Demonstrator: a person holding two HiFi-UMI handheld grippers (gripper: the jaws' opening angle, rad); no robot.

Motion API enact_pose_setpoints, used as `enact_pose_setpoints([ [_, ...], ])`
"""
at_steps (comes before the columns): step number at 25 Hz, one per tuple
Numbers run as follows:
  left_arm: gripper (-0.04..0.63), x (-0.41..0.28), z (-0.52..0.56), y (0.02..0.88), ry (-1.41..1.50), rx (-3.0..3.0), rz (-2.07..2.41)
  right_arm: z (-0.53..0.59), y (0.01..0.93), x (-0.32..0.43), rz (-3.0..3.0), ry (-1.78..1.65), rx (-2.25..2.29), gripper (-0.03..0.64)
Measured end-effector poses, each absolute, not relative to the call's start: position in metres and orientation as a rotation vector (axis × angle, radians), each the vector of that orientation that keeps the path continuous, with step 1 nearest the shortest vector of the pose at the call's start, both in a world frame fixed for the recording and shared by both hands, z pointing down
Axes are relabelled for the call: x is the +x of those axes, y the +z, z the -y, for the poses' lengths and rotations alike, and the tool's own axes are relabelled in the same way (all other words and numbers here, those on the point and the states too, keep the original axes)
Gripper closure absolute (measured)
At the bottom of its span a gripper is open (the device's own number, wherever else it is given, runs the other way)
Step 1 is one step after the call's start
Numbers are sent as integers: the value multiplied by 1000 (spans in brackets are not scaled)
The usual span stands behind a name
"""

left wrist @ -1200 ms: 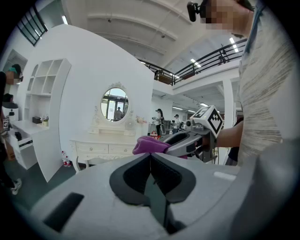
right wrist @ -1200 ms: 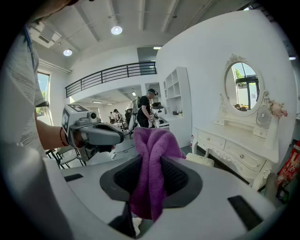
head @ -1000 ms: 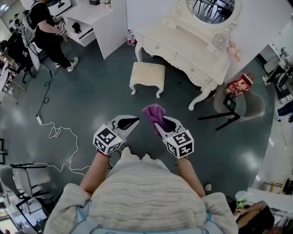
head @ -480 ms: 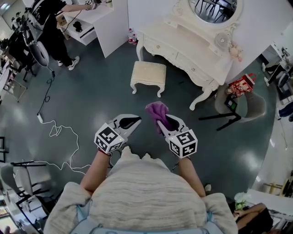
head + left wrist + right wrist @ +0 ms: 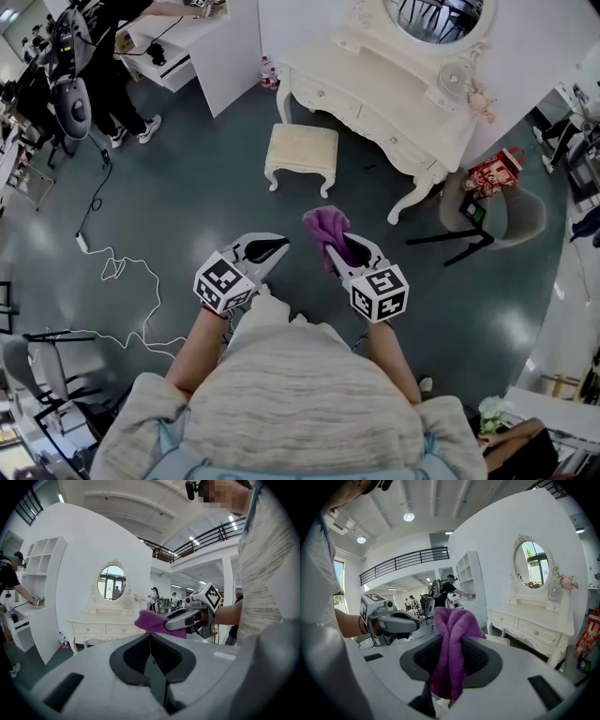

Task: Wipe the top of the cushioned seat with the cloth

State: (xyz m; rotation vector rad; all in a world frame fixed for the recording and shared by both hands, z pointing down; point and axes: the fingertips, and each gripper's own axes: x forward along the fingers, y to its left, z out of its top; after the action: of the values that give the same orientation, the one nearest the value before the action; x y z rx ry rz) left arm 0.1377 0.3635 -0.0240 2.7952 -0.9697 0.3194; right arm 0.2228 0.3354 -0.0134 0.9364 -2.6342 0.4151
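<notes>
Operator: a person in a pale knitted top held both forearms forward, one pair of tongs in each hand.
Left tongs (image 5: 279, 246): jaws pressed together with nothing between them; pointed forward over the floor, near the right tongs and not touching them.
Right tongs (image 5: 330, 251): jaws pinched on the cloth; marker cube faced upward at the rear.
Cloth (image 5: 324, 225): purple and bunched; gripped across its fold, with one end bulging past the jaw tips and the other hanging below them. It was held in the air, well apart from the seat.
Floor (image 5: 187, 202): dark grey-green; a white cable (image 5: 127, 274) lay looped at the left.
Cushioned seat (image 5: 302, 148): cream stool on curved legs, upright on the floor ahead of both tongs, just in front of the vanity.
Vanity (image 5: 384, 94): white and carved, with an oval mirror (image 5: 436, 19) above it, beyond the seat.
Background: a person in dark clothing (image 5: 98, 56) stood at the far left.
</notes>
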Motion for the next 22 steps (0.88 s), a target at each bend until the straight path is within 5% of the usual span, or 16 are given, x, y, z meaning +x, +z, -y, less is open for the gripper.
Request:
enact_pose_setpoints([
  [22,583,61,-197,-14,293,2812,864,-177,1,152,2569,471,1028,497],
])
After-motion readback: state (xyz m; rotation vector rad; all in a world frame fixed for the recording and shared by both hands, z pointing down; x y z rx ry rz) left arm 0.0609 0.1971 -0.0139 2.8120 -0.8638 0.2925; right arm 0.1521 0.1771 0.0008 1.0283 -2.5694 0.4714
